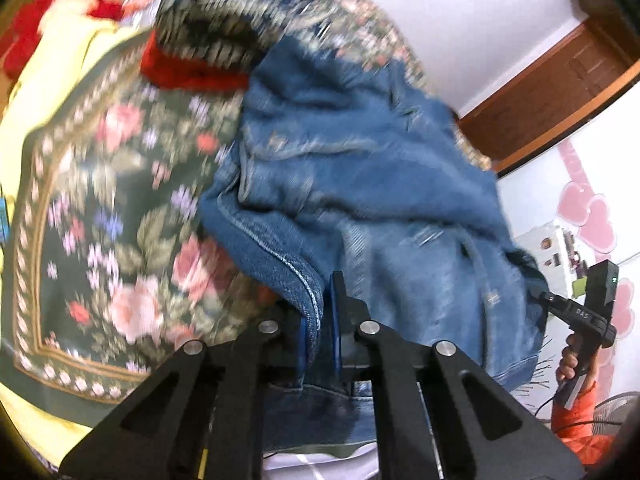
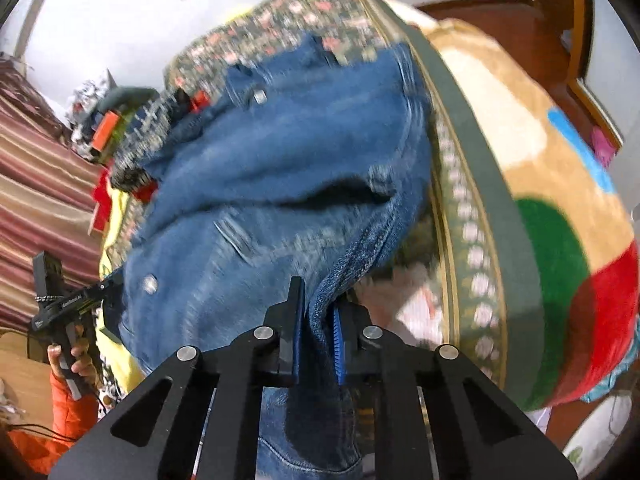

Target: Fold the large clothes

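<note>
The left gripper [image 1: 320,312] has its jaws clenched tight on a stitched hem of the denim jacket [image 1: 360,168], the blue pads pinching the fold with almost no gap. The right gripper [image 2: 316,320] is likewise clamped on another seamed edge of the same jacket, the cloth squeezed between its pads. The jacket hangs bunched between the two tools, draped over the floral bedspread [image 1: 112,200] on the bed.

The left wrist view shows a red garment [image 1: 188,72] and a dark patterned knit [image 1: 216,36] lying at the far end of the bed, a wooden door frame [image 1: 552,80] to the right, and pink heart stickers [image 1: 592,216] on the wall. The person's hand [image 1: 572,360] in an orange sleeve holds the other tool's handle there.

The right wrist view alone shows the jacket's metal buttons [image 2: 150,283], a striped curtain [image 2: 36,200] on the left, and a colourful plush blanket [image 2: 552,200] on the right.
</note>
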### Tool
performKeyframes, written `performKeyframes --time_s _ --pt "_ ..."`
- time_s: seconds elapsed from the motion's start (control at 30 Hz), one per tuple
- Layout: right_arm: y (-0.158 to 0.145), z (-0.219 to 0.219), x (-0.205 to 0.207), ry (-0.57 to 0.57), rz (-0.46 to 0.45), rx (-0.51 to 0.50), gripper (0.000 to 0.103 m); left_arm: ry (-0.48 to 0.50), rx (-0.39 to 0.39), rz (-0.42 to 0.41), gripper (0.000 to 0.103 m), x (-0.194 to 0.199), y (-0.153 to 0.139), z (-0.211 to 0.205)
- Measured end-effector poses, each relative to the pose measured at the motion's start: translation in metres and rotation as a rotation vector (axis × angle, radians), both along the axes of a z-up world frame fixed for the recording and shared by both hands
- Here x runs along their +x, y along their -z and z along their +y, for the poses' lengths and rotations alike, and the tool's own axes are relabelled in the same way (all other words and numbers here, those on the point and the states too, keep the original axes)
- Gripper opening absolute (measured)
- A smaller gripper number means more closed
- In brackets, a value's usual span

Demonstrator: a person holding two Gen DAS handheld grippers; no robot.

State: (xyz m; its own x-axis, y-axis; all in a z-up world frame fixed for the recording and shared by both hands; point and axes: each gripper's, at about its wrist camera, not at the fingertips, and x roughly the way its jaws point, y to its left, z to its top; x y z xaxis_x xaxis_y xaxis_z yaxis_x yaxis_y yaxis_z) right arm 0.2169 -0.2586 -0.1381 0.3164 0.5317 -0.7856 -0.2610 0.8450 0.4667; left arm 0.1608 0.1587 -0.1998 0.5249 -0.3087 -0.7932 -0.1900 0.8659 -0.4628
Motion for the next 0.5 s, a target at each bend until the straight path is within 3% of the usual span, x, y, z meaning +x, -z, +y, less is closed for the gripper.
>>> performKeyframes --time_s 0.17,0.27,0.4,0.5 --pt "-0.027 0.001 0.014 0.010 -0.084 0.047 0.009 0.013 -0.034 -0.097 0.008 0.012 -0.037 0.006" --pt "-0.039 0.000 0.026 0.046 -0.147 0.039 0.009 -0.008 -0.011 -0.154 0.008 0.022 -0.056 0.014" --pt "-0.038 -0.012 0.051 0.123 -0.172 0.043 0.009 -0.103 0.062 -0.173 0.008 0.031 -0.057 0.032" --pt "-0.025 -0.015 0.067 0.158 -0.165 0.015 0.009 -0.156 0.062 -0.140 0.008 0.040 -0.044 0.044"
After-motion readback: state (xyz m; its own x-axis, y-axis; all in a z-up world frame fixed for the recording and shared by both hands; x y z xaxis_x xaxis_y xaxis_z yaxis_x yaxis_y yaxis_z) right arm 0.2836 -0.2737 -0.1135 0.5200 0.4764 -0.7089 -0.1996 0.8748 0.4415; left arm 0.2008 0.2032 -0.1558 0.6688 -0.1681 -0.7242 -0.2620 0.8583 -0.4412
